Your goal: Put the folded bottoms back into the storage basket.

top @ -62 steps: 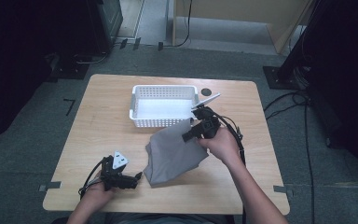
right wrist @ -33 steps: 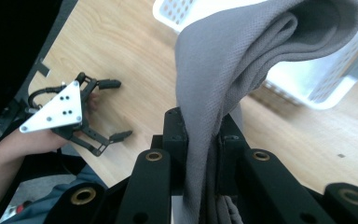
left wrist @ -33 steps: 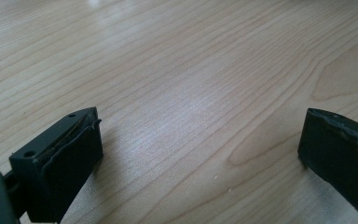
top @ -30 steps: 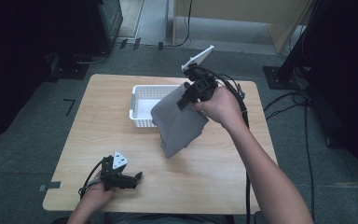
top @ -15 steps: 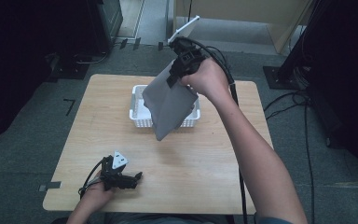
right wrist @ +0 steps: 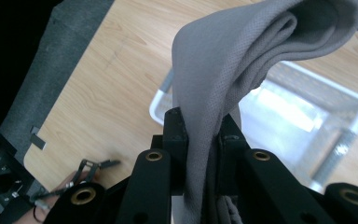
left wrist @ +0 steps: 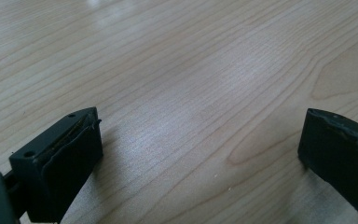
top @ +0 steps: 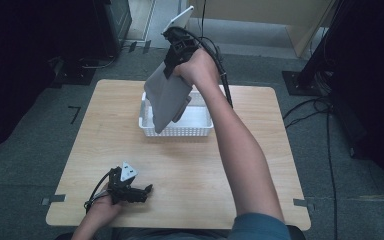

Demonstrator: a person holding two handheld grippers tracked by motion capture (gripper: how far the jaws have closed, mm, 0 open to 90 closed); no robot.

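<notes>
Grey knit cloth (top: 167, 97) hangs folded, draping in soft layers.

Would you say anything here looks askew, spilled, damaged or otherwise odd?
Nothing stands out. The right gripper holds the grey cloth pinched between its jaws, hanging above the white basket, which sits squarely on the wooden table. The left gripper rests open on the table.
</notes>
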